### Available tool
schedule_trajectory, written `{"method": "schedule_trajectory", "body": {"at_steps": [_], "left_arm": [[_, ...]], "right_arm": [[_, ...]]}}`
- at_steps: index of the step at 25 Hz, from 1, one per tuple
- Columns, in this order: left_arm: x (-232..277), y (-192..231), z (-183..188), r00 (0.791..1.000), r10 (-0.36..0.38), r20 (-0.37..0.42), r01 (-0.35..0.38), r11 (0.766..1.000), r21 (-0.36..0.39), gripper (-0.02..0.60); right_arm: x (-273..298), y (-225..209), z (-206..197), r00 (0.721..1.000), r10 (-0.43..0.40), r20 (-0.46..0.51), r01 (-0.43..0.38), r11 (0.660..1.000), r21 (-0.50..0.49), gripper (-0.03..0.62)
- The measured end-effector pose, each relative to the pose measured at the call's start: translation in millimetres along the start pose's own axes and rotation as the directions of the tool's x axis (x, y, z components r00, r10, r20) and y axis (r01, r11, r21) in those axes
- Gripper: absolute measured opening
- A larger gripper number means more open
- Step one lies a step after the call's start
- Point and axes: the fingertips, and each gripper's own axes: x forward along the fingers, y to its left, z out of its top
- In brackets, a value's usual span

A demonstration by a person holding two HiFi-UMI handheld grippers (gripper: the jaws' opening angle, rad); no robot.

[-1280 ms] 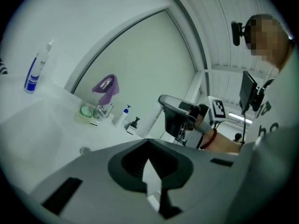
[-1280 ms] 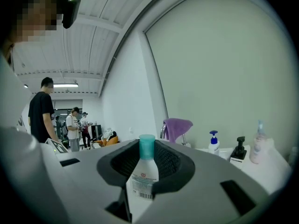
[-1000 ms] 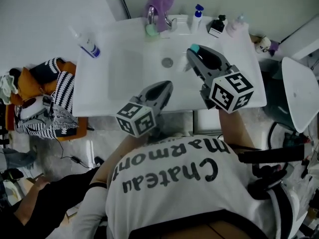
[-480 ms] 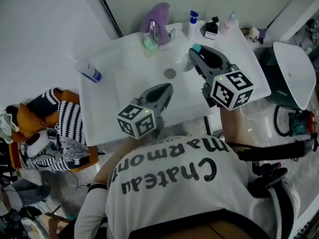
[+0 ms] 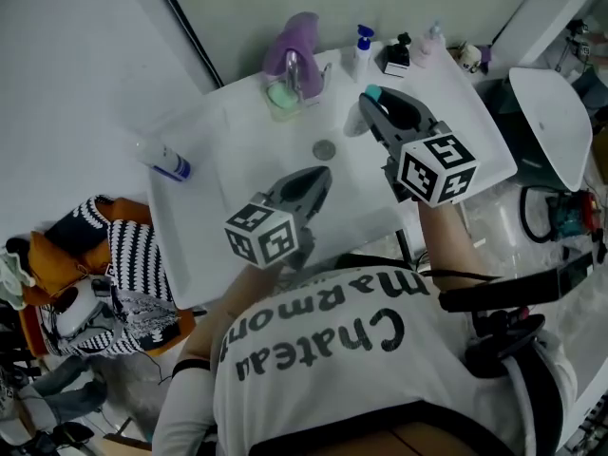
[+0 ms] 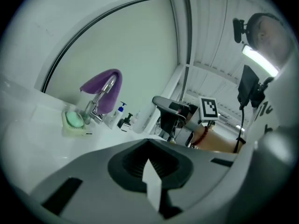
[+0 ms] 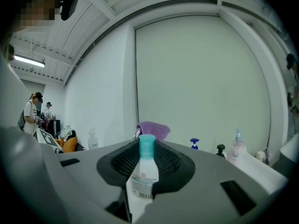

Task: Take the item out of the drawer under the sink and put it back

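A white bottle with a teal cap (image 5: 370,94) is held over the white sink (image 5: 237,160), right of the drain (image 5: 324,149). My right gripper (image 5: 372,104) is shut on this bottle. In the right gripper view the bottle (image 7: 144,169) stands upright between the jaws, cap upward. My left gripper (image 5: 319,175) hovers over the basin's near side with its jaws shut and nothing in them; in the left gripper view (image 6: 150,171) only a thin white sliver shows between the jaws. The drawer under the sink is hidden beneath the basin and the person's body.
A faucet draped with a purple cloth (image 5: 296,46) and a green soap (image 5: 281,94) stand at the sink's back. Pump bottles (image 5: 361,50) line the back right corner. A spray bottle (image 5: 166,162) lies at the left. A toilet (image 5: 551,122) is at the right, a pile of clothes (image 5: 95,274) on the left.
The head view has swung, so the sink now sits more tilted and further left. Both grippers hold about the same places over the basin, the bottle still in the right one.
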Motion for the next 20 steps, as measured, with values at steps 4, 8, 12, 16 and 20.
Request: {"method": "schedule_trajectory", "body": {"at_steps": [4, 8, 12, 16, 20], "left_arm": [[17, 12, 2, 1.0, 0.015, -0.024, -0.014, 1.0, 0.004, 0.009], [44, 18, -5, 0.998, 0.006, -0.07, -0.005, 1.0, 0.014, 0.009], [73, 33, -9, 0.994, 0.032, -0.1, -0.034, 0.999, -0.014, 0.009], [101, 53, -15, 0.989, 0.066, -0.133, -0.071, 0.997, -0.039, 0.009], [118, 65, -13, 0.986, 0.09, -0.137, -0.097, 0.994, -0.048, 0.009]], "right_arm": [[20, -15, -9, 1.0, -0.011, -0.027, 0.011, 1.0, 0.004, 0.101], [40, -35, -23, 0.999, 0.007, -0.047, -0.005, 0.999, 0.04, 0.101], [62, -58, -39, 0.997, 0.02, -0.075, -0.017, 0.999, 0.044, 0.101], [89, -81, -53, 0.996, 0.039, -0.082, -0.032, 0.996, 0.084, 0.101], [111, -93, -61, 0.995, 0.055, -0.08, -0.048, 0.995, 0.084, 0.101]]}}
